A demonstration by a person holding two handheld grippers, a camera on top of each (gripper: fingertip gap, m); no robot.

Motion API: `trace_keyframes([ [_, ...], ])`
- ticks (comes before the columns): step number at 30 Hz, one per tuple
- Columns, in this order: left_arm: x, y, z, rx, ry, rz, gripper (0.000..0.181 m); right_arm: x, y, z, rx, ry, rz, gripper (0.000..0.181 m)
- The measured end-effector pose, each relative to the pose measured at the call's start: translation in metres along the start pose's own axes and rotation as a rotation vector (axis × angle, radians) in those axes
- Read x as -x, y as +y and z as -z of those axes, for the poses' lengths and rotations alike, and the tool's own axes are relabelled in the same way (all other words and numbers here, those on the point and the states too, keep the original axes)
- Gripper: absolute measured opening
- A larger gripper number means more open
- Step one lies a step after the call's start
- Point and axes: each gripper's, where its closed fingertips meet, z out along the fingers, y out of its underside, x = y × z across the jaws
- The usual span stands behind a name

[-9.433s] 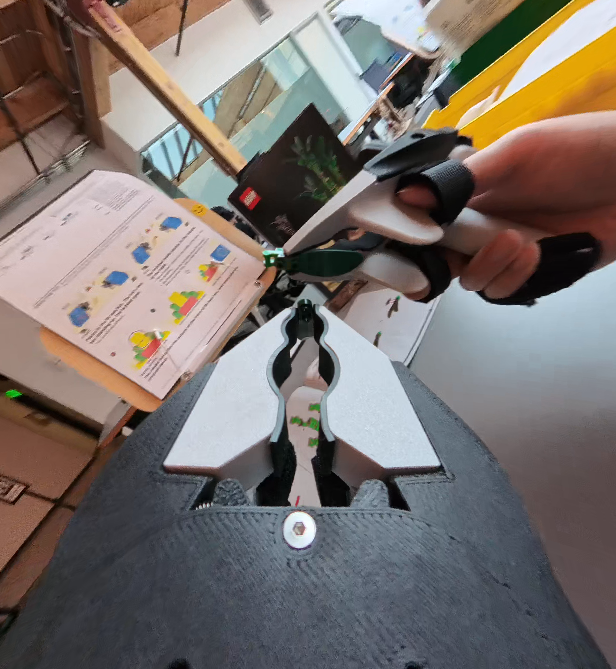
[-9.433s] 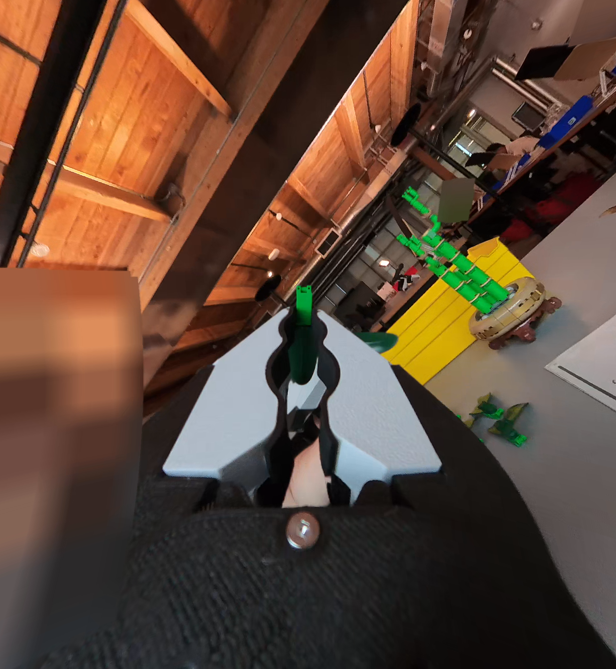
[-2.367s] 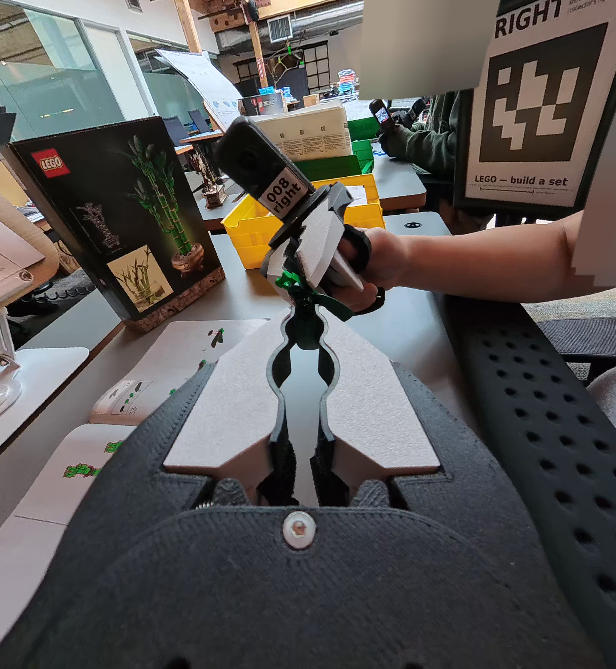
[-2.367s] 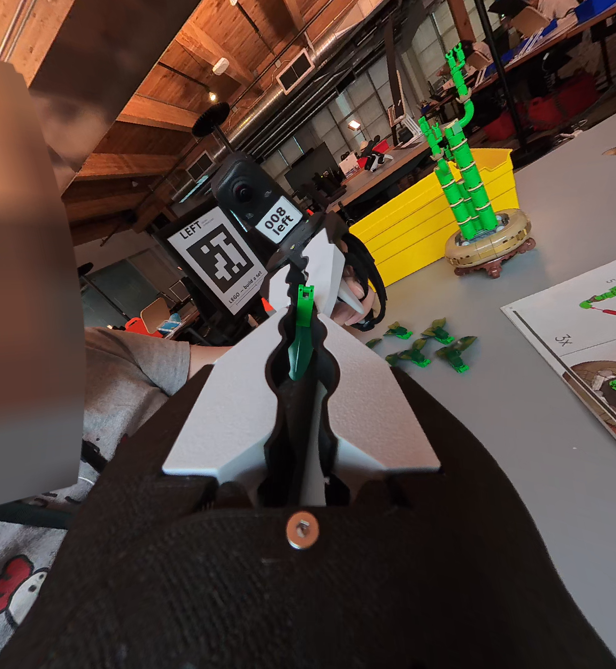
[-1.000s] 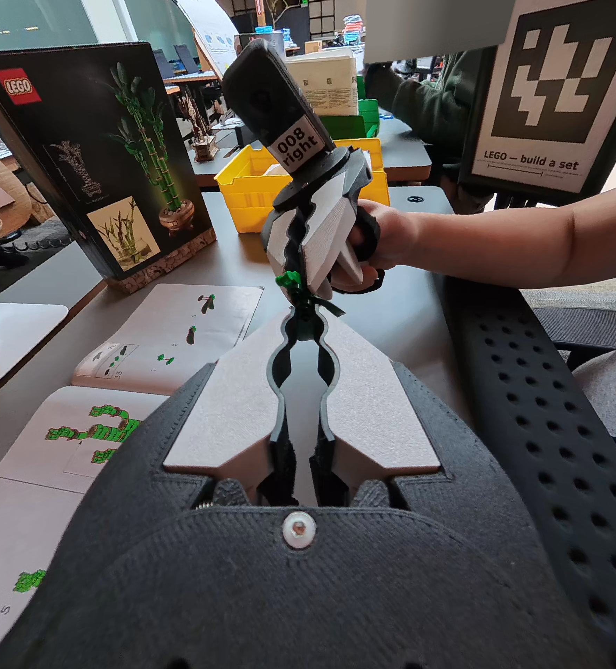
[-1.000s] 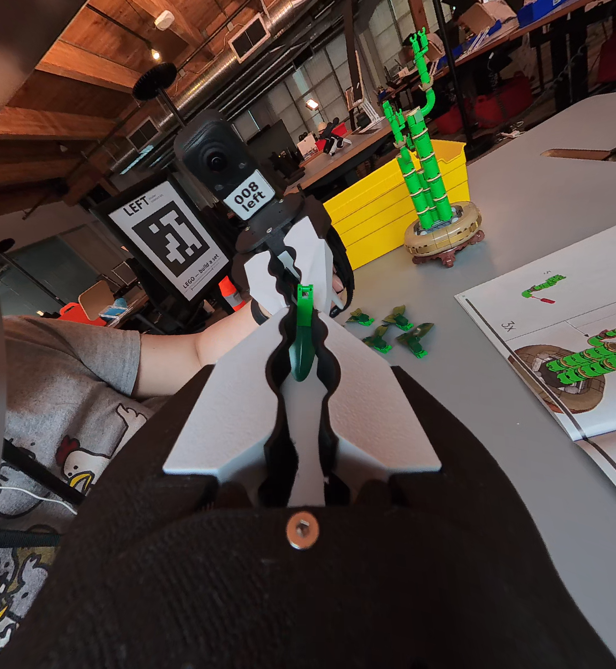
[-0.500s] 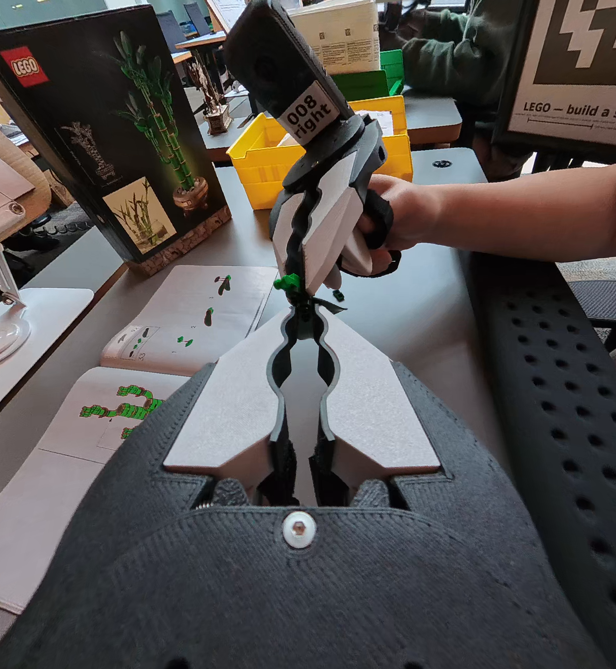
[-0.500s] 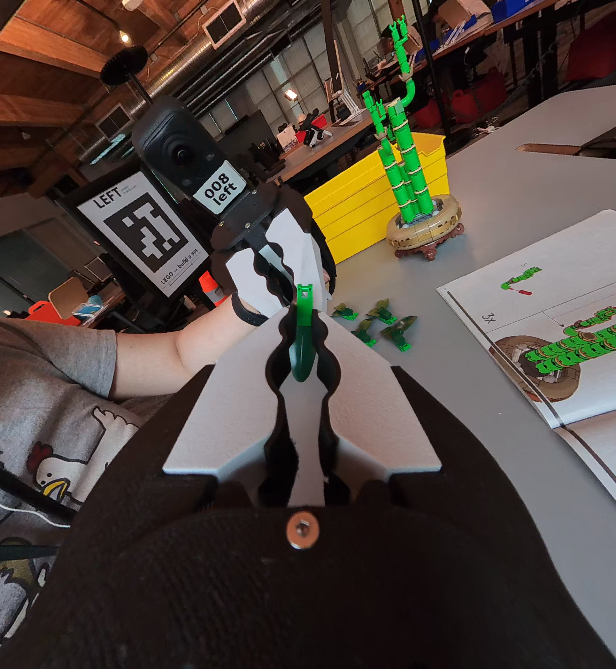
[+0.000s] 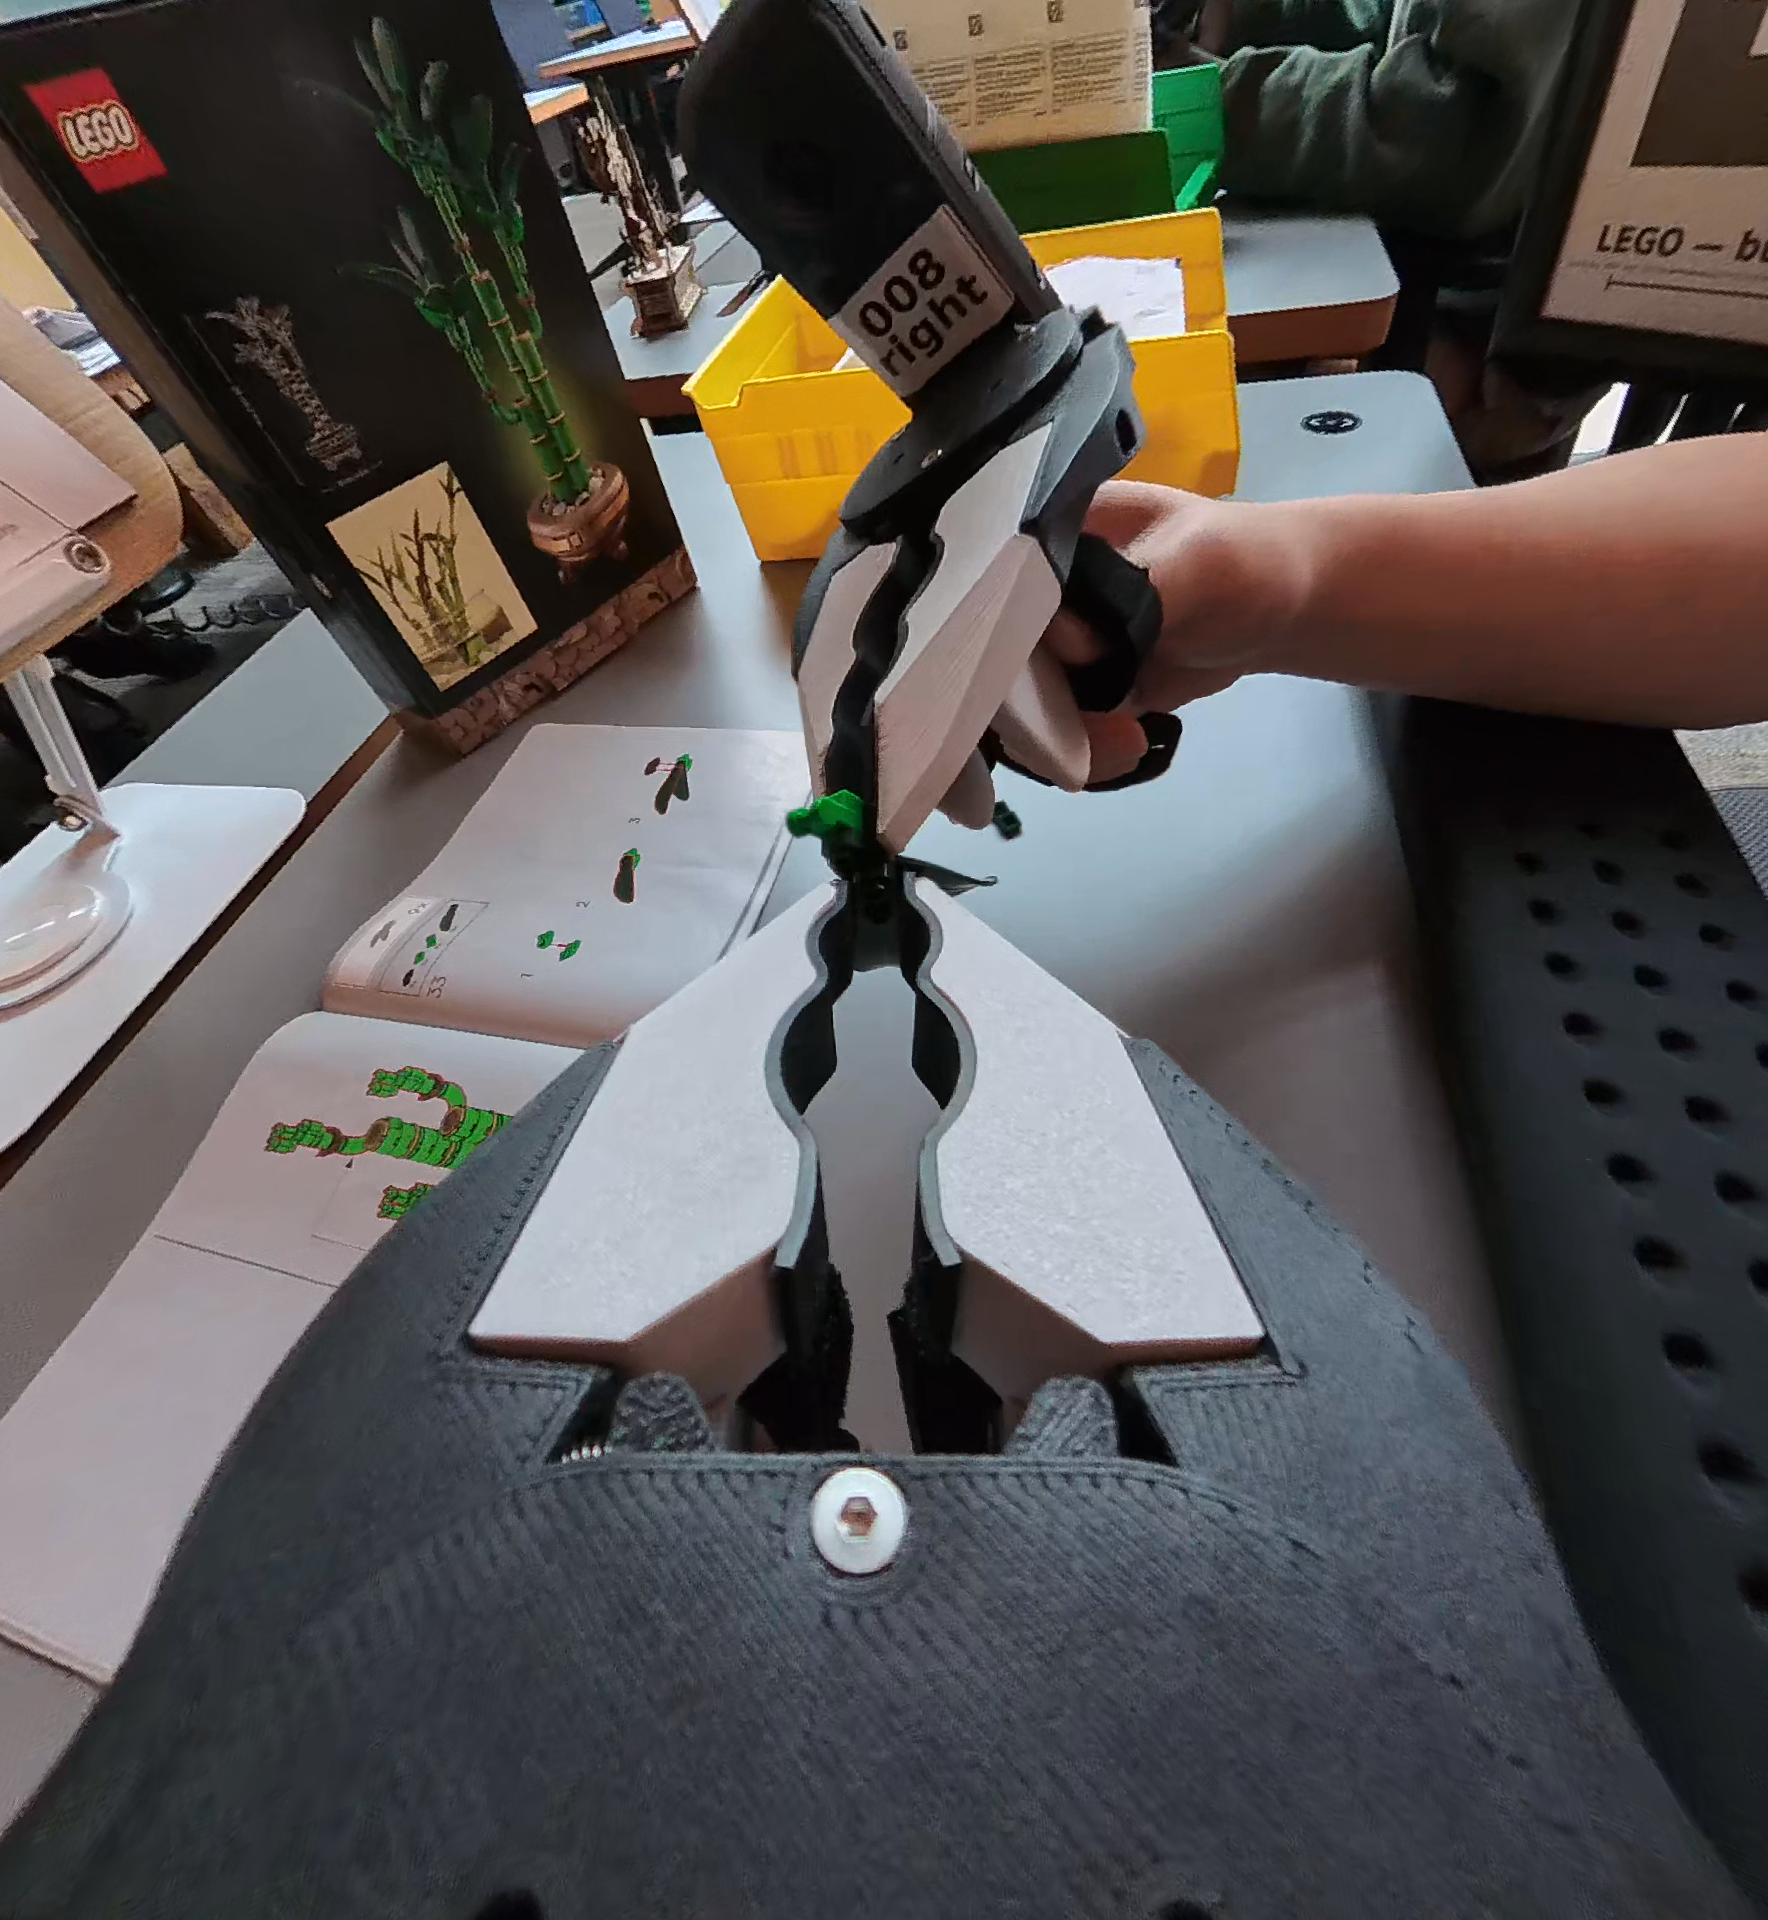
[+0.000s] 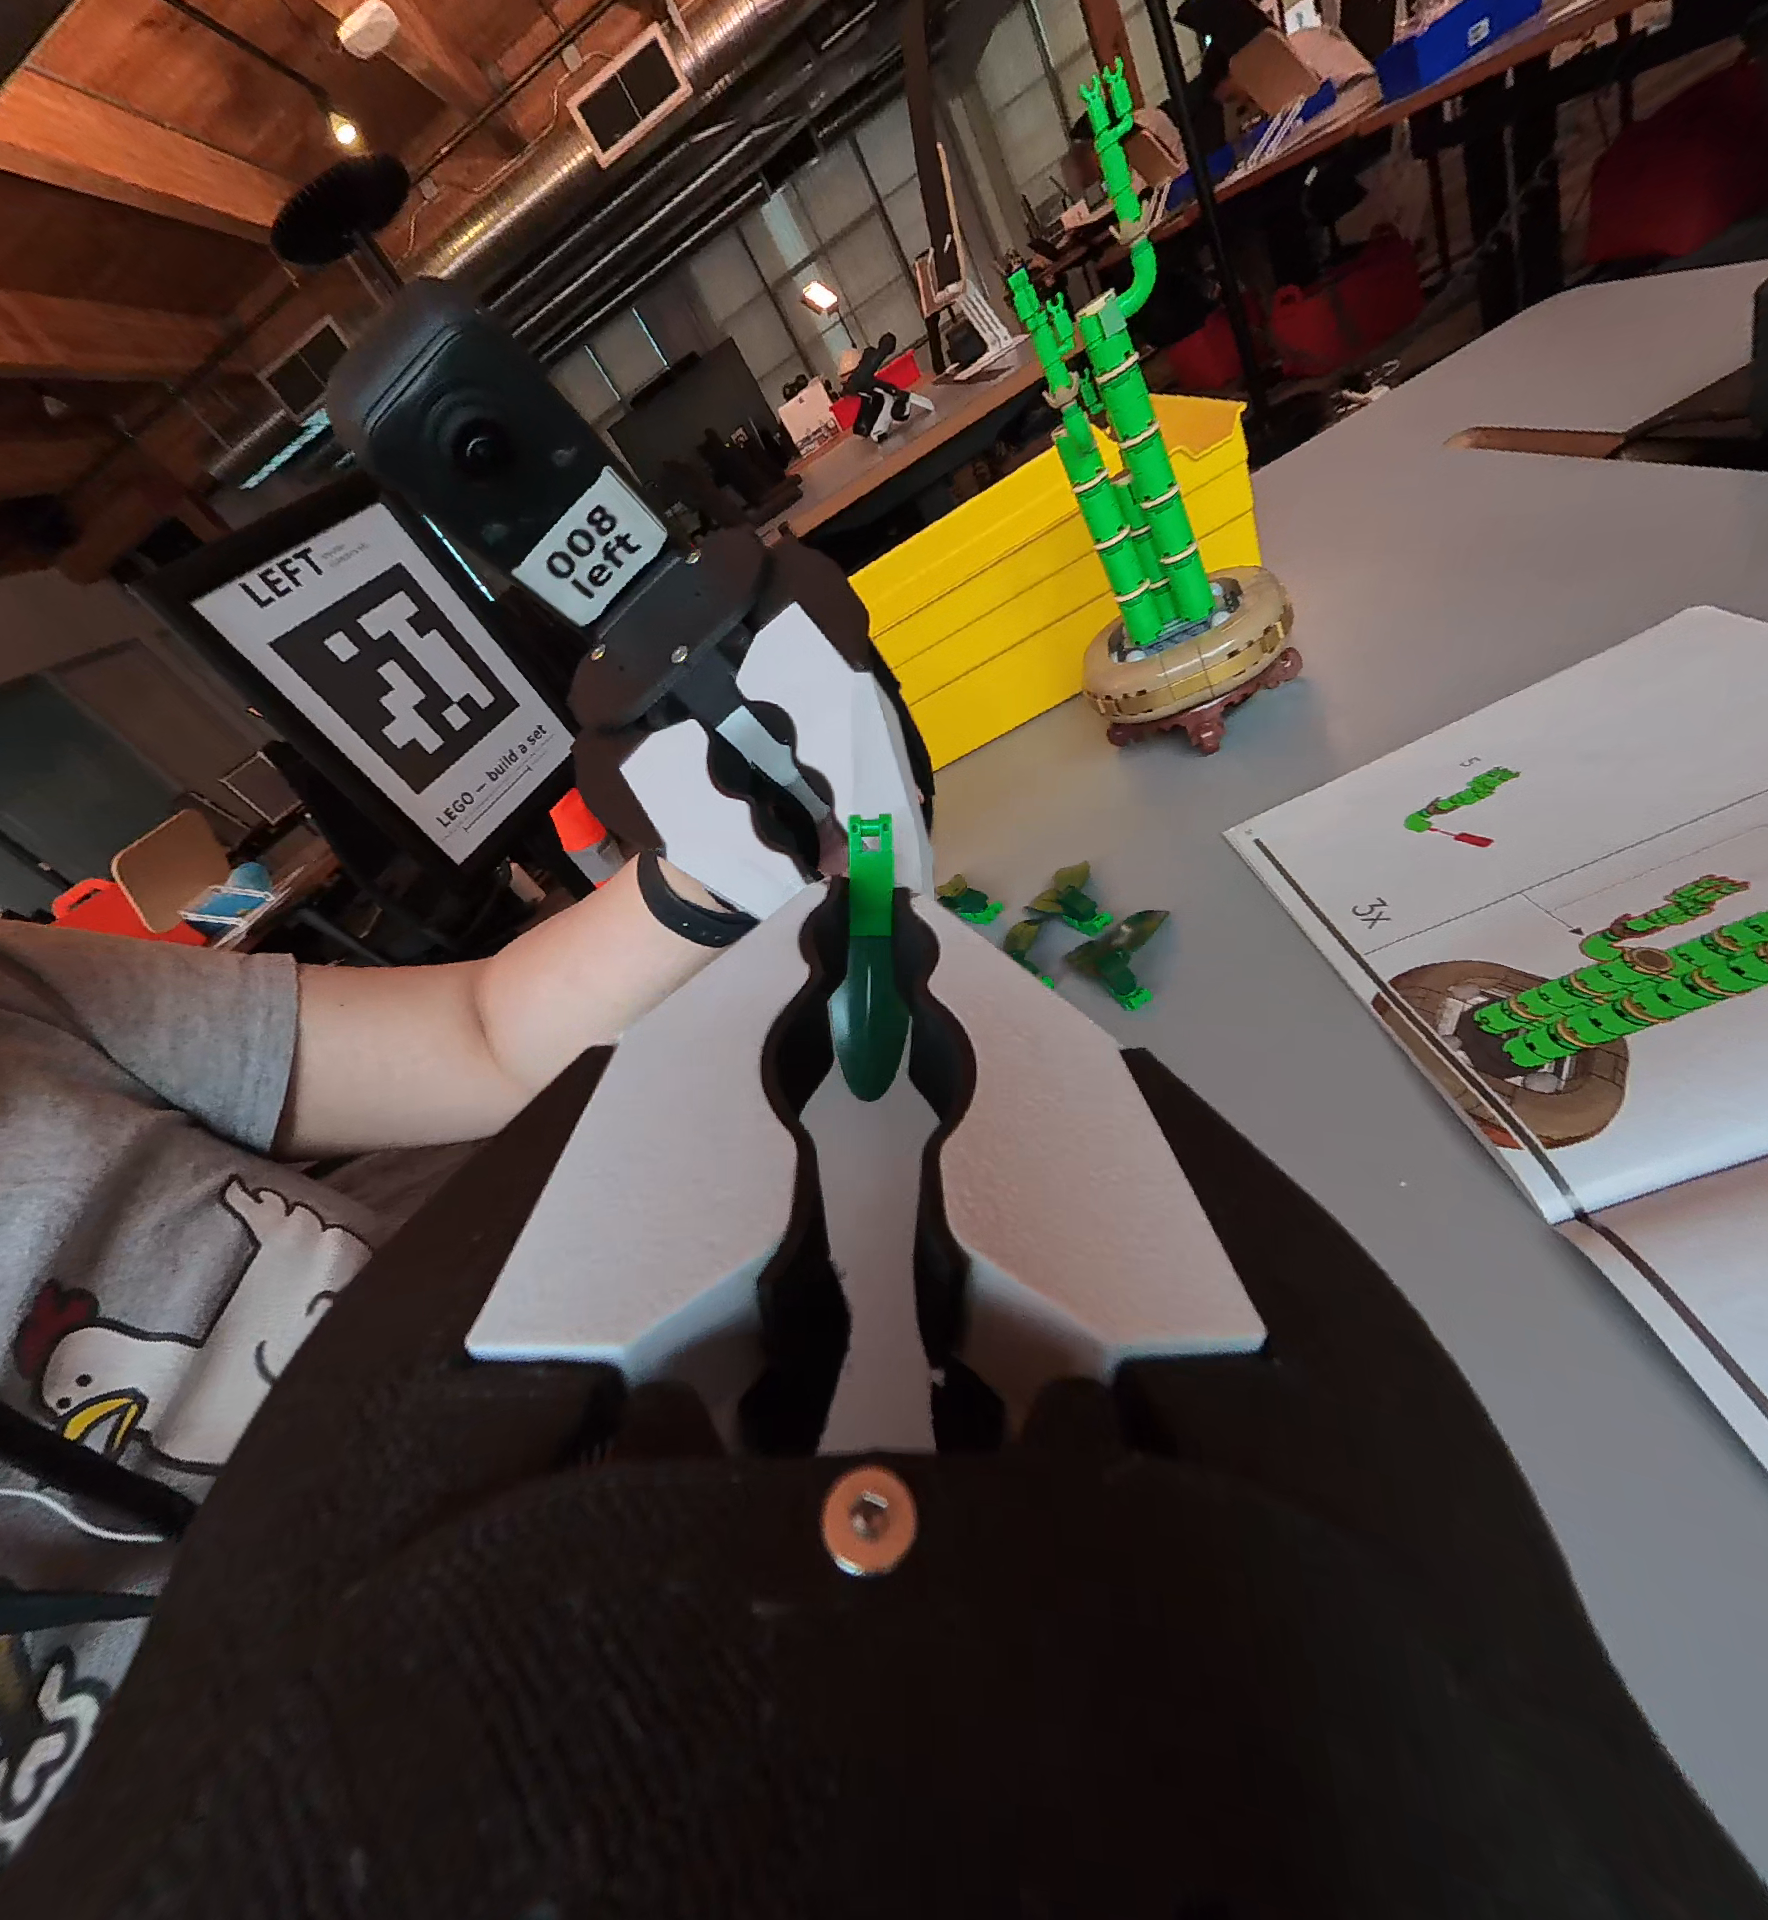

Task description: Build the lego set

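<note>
While the right claw [image 10: 872, 894] is pinched on a dark green leaf piece [image 10: 867, 1023] with a bright green clip end sticking out past its tips, the left claw [image 9: 872, 902] is pressed on another small dark green leaf piece [image 9: 875, 914], both raised above the grey tabletop [image 10: 1482, 540]. Far on it stands the bamboo model [image 10: 1150, 561] by a yellow bin [image 10: 973, 623], with loose leaf pieces [image 10: 1056, 930] nearer and the open instruction booklet [image 10: 1628, 935] at right.

Bare table [image 9: 1223, 935] right of the booklet [image 9: 589, 862]; box [image 9: 319, 343] blocks left.
</note>
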Motion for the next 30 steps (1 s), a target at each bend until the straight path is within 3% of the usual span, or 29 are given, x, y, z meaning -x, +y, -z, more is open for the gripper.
trace_keyframes([
  [30,0.012,0.008,-0.009,0.069,-0.159,-0.093,0.006,-0.016,0.001,0.001,0.017,0.156,0.105,0.007],
])
